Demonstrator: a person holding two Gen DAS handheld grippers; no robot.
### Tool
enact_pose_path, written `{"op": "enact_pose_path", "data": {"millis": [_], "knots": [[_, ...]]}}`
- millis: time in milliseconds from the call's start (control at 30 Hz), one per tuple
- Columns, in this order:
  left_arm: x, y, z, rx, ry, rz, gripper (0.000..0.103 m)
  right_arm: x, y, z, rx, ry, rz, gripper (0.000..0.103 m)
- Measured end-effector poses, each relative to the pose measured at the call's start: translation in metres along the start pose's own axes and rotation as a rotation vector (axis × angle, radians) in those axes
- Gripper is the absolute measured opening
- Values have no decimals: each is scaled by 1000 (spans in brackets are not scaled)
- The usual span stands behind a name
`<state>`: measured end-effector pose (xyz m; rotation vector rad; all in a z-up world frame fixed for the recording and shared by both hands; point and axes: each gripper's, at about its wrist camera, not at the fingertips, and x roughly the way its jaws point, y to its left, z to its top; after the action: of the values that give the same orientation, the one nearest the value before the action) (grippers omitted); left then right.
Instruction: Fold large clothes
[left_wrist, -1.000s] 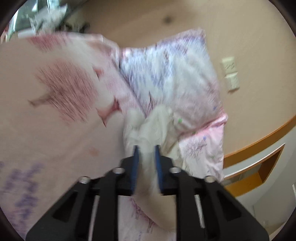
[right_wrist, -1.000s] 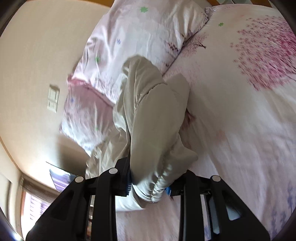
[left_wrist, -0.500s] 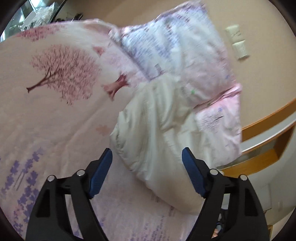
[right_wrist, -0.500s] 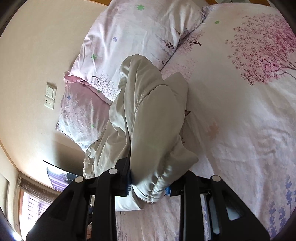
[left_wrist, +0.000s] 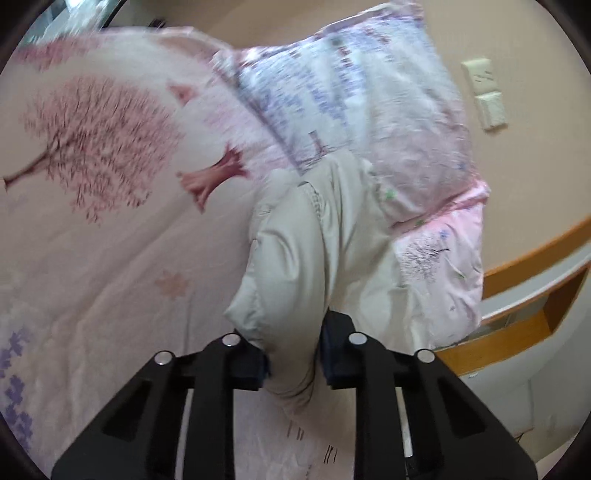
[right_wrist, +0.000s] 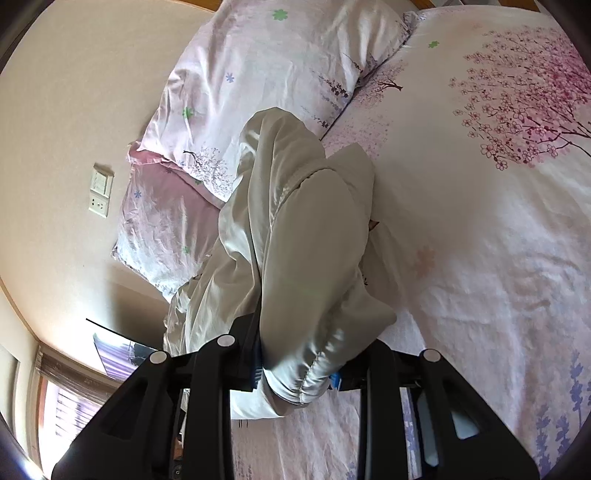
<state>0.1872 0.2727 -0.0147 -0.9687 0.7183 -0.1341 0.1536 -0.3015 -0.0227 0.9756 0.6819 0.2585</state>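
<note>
A bulky cream-grey padded garment (left_wrist: 295, 266) lies bunched on a bed beside the pillows. In the left wrist view my left gripper (left_wrist: 293, 362) has a thick fold of this garment between its blue pads, and its jaws are closing onto the fold. Seen from the right wrist, the same garment (right_wrist: 306, 236) runs away from the camera, and my right gripper (right_wrist: 295, 373) is shut on a gathered, elastic-edged end of it. The fabric hides both pairs of pads almost fully.
The bedspread (left_wrist: 92, 240) is pale pink with tree and flower prints. Two printed pillows (right_wrist: 266, 74) lean against the beige wall, near wall switches (right_wrist: 99, 195). A wooden bed frame and side shelf (left_wrist: 517, 325) lie to the right in the left wrist view.
My left gripper let go of the garment, opened wide, moved in closer and has come together on a thicker fold. The right gripper kept still with its hold unchanged.
</note>
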Motion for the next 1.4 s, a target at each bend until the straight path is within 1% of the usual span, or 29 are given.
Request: {"op": "enact_pose_path", "data": {"millis": [100, 200, 300, 400, 500, 533, 567, 600, 633, 667, 733, 767, 800, 833, 867, 900, 933, 967, 1000, 1067, 1133, 1167, 1267, 1333, 1400], "knots": [[-14, -7, -4, 18, -11, -11, 20, -3, 1, -3, -5, 4, 5, 27], [-33, -2, -13, 13, -15, -14, 21, -8, 3, -11, -16, 20, 12, 27], [-56, 10, -23, -12, -24, -13, 21, -14, 6, -25, -44, 54, 17, 27], [-86, 23, -36, -29, -49, -9, 21, -18, 10, -39, -75, 80, 13, 27], [-106, 33, -47, -41, -68, 1, 22, -22, 10, -54, -96, 105, -3, 27], [-111, 37, -53, -43, -71, 9, 23, -22, 8, -58, -107, 109, -23, 28], [-112, 41, -57, -41, -68, 21, 25, -22, 7, -60, -116, 107, -45, 33], [-112, 44, -59, -40, -69, 30, 29, -21, 4, -60, -119, 104, -71, 35], [-111, 47, -61, -40, -68, 34, 30, -22, 1, -61, -112, 103, -92, 44], [-110, 49, -61, -40, -68, 33, 34, -25, -1, -60, -105, 94, -114, 52], [-110, 50, -60, -32, -70, 31, 42, -37, 1, -57, -118, 36, -172, 59], [-111, 49, -60, -24, -72, 33, 51, -45, 4, -55, -129, -4, -205, 61], [-111, 49, -59, -18, -76, 35, 61, -52, 7, -52, -141, -53, -242, 61], [-111, 50, -58, -14, -79, 32, 64, -62, 14, -49, -162, -119, -278, 62], [-112, 50, -58, -14, -84, 31, 65, -66, 23, -47, -188, -158, -291, 61], [-111, 51, -57, -12, -84, 30, 67, -68, 34, -47, -225, -177, -289, 59], [-111, 51, -58, -9, -83, 28, 67, -64, 53, -48, -291, -171, -267, 52], [-110, 51, -58, -9, -85, 28, 68, -55, 73, -52, -361, -143, -244, 44], [-110, 51, -58, -6, -84, 29, 68, -47, 88, -56, -408, -118, -223, 41], [-108, 50, -59, 2, -84, 34, 69, -19, 127, -70, -529, -28, -161, 28], [-105, 48, -59, 8, -84, 32, 70, 14, 166, -90, -645, 76, -107, 22], [-104, 46, -60, 11, -84, 28, 71, 26, 178, -98, -681, 110, -93, 19], [-101, 41, -61, 33, -86, 32, 73, 61, 205, -119, -767, 205, -94, 18], [-99, 37, -61, 49, -93, 41, 73, 83, 216, -131, -809, 255, -120, 18], [-97, 37, -61, 53, -96, 41, 73, 101, 221, -138, -828, 285, -152, 18]]}}
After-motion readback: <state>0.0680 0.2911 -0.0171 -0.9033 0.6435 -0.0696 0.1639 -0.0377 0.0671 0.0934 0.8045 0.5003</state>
